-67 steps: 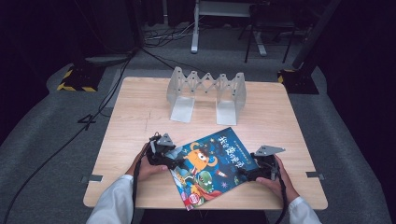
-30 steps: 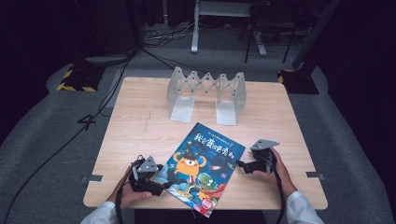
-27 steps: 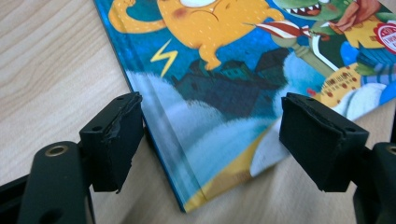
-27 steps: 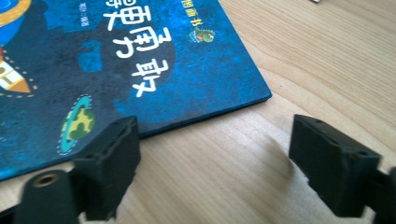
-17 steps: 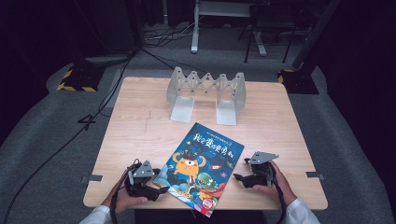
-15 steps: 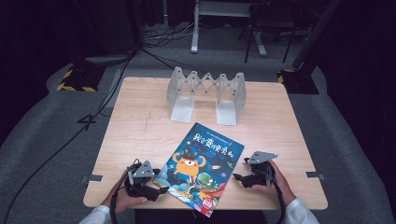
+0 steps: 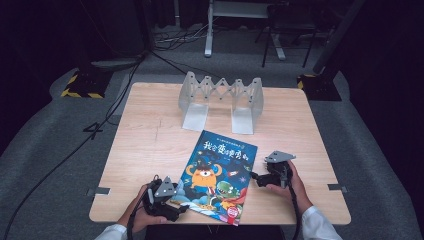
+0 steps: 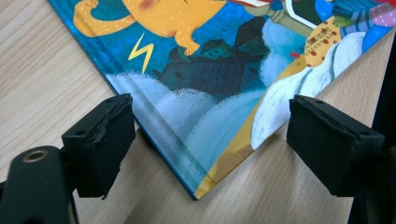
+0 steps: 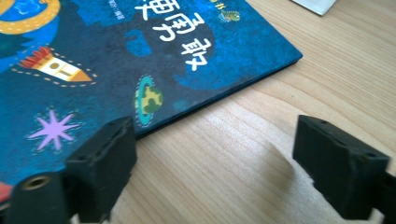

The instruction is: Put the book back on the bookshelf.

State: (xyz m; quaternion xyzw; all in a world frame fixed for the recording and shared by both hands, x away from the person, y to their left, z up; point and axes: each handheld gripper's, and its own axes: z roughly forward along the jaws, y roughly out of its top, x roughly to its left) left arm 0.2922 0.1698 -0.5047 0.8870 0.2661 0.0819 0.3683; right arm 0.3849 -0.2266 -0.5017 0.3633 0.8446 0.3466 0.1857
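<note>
A blue picture book (image 7: 216, 176) with an orange monster on its cover lies flat on the wooden table (image 7: 145, 140), turned a little. My left gripper (image 7: 176, 207) is open at the book's near left corner (image 8: 196, 192), jaws to either side of it, not touching. My right gripper (image 7: 256, 179) is open by the book's right edge (image 9: 219, 95), which runs past its left jaw. Nothing is between either pair of jaws.
A grey folding book stand (image 7: 221, 100) stands at the back middle of the table. The table's near edge (image 7: 280, 220) is close to both hands. Cables trail over the dark floor (image 7: 75, 145) to the left.
The book has gone from held between both grippers to lying flat on the table. Both grippers have let go and drawn back toward the near edge, then stayed still.
</note>
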